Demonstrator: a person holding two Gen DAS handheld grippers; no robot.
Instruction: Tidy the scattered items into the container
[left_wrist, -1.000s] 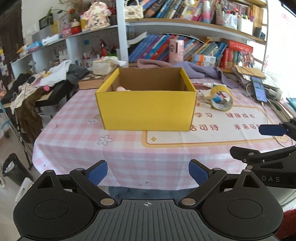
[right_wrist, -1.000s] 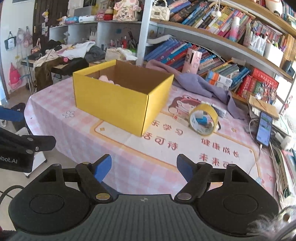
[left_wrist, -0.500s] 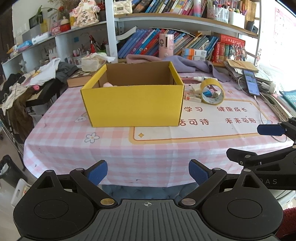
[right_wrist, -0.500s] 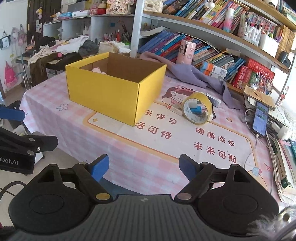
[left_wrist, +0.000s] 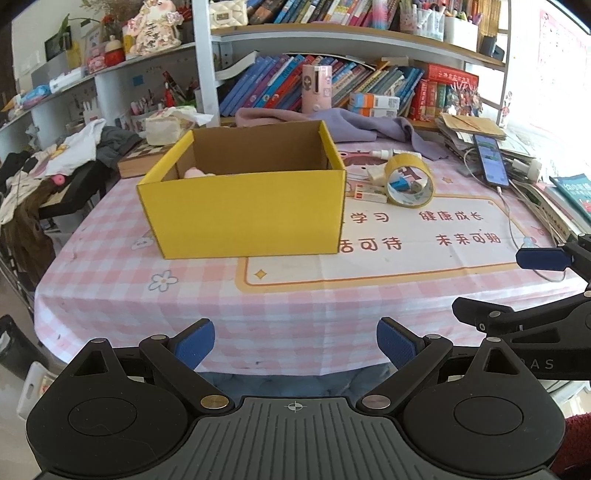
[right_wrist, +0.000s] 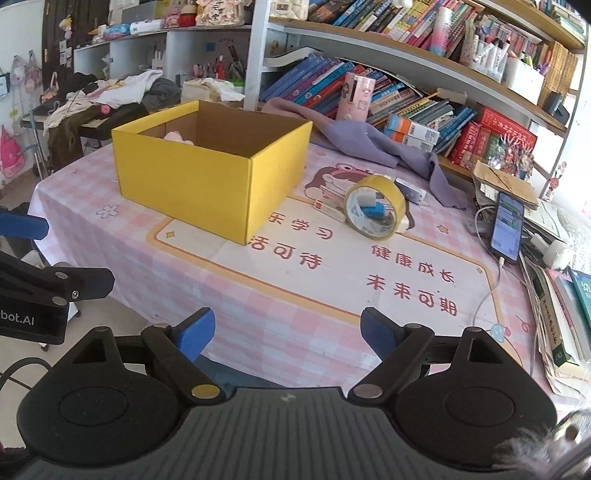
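Note:
A yellow cardboard box (left_wrist: 243, 210) (right_wrist: 207, 181) stands open on the pink checked tablecloth, with a pink soft item (left_wrist: 195, 172) (right_wrist: 177, 137) inside at its far left. To the box's right a yellow tape roll (left_wrist: 408, 179) (right_wrist: 376, 210) stands on edge among small packets (left_wrist: 369, 194) and a white spray bottle (left_wrist: 391, 153). My left gripper (left_wrist: 295, 343) hovers at the table's near edge, open and empty. My right gripper (right_wrist: 286, 332) is also at the near edge, its jaws opening with nothing between them.
A purple cloth (right_wrist: 369, 144) lies behind the tape. A phone (right_wrist: 508, 227) on a cable and stacked books (right_wrist: 557, 314) crowd the right edge. Bookshelves (left_wrist: 332, 85) rise behind the table. Clothes (left_wrist: 66, 155) pile on a chair at the left.
Both wrist views have shifted a little, so the box and tape sit lower and nearer the middle. The right gripper's jaws have spread wider. Nothing on the table has moved.

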